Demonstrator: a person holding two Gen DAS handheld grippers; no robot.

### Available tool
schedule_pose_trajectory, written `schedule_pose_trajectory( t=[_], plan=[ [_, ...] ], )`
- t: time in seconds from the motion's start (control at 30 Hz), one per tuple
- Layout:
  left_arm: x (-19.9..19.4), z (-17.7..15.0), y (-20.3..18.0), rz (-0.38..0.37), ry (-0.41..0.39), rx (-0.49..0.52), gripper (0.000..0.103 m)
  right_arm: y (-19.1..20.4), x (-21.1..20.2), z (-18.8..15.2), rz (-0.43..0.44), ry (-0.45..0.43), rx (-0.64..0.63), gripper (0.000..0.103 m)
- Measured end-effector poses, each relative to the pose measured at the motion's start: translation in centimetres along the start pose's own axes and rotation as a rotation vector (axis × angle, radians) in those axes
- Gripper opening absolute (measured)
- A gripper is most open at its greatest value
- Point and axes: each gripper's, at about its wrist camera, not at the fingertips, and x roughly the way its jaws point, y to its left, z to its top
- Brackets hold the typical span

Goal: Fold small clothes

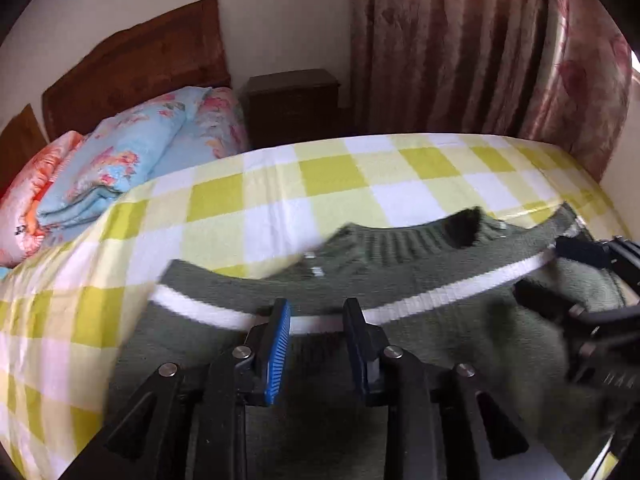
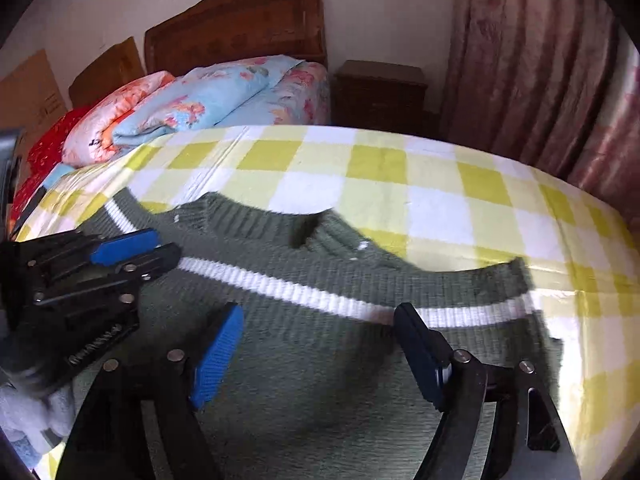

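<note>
A small green knitted sweater point(image 1: 432, 320) with a white stripe and ribbed collar lies on the yellow-and-white checked blanket point(image 1: 340, 176); it also shows in the right wrist view point(image 2: 320, 368). My left gripper point(image 1: 316, 312) hovers over the sweater's white stripe, jaws a little apart with nothing between them. In the right wrist view it point(image 2: 160, 246) appears at the left, over the sweater's left shoulder, jaws nearly together. My right gripper point(image 2: 320, 316) is wide open above the sweater's chest, empty. It shows blurred at the right edge of the left wrist view point(image 1: 540, 268).
The checked blanket point(image 2: 440, 184) covers the bed. Folded floral quilts point(image 1: 132, 164) and a pink pillow point(image 1: 36, 196) are piled at the headboard end. A dark wooden nightstand point(image 1: 294, 104) and floral curtains point(image 1: 480, 48) stand behind the bed.
</note>
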Motion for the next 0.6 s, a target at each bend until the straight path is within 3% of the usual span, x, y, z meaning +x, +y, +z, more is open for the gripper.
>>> schedule_pose_trajectory(
  t=[0.03,0.1,0.2,0.27,0.37,0.53,0.6],
  plan=[
    [0.3,-0.2,1.3,0.031,0.005,-0.008,0.029,-1.1,-0.3,0.0,-0.039,-0.013,0.017,0.103],
    [0.5,-0.7,4.3,-0.009,0.027,-0.072,0.029,-4.4,-0.2,-0.2,-0.047,0.003,0.119,0.103],
    [0.3,-0.9,6.6,-0.039,0.026,-0.145,0.028,-7.9,-0.9,-0.6,0.066,-0.025,0.224,0.103],
    [0.5,-1.0,6.4,-0.029,0.023,-0.149,0.028,-8.2,-1.1,-0.7,0.078,-0.034,0.24,0.103],
    [-0.3,-1.1,4.9,0.033,0.008,-0.118,0.028,-6.4,-1.0,-0.6,0.02,-0.028,0.171,0.103],
    [-3.3,-2.5,0.4,-0.066,-0.033,-0.056,0.028,-1.1,-3.8,-1.6,0.053,-0.074,0.02,0.103],
    [-3.2,-3.6,-1.8,-0.057,-0.025,0.004,0.028,1.8,-3.9,-2.7,0.044,-0.061,-0.08,0.103]
  ],
)
